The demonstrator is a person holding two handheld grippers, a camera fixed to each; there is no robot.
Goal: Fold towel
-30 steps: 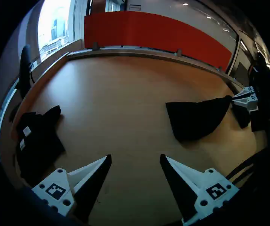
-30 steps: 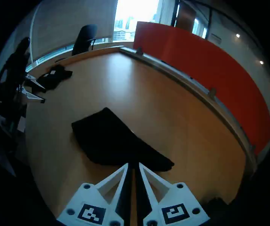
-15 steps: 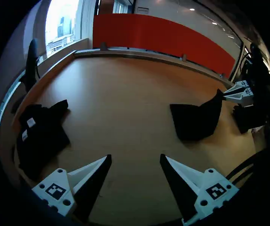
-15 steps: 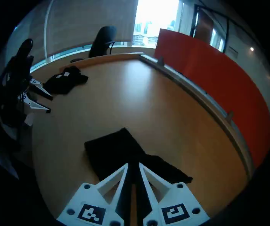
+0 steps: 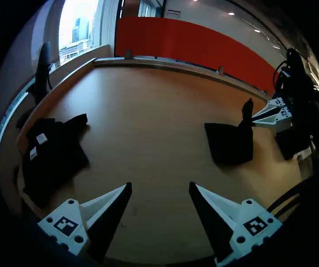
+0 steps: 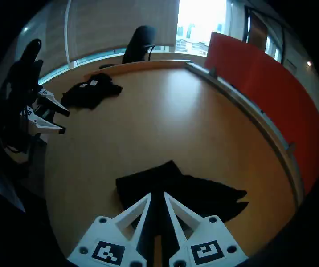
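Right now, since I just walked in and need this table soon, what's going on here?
A person is folding a black towel on the wooden table with two handheld grippers. The right gripper has its jaws shut on one corner of the towel, raised above the rest, which lies flat. The left gripper hovers over bare table, jaws open and holding nothing. A heap of black cloth lies apart, near the table's window-side edge.
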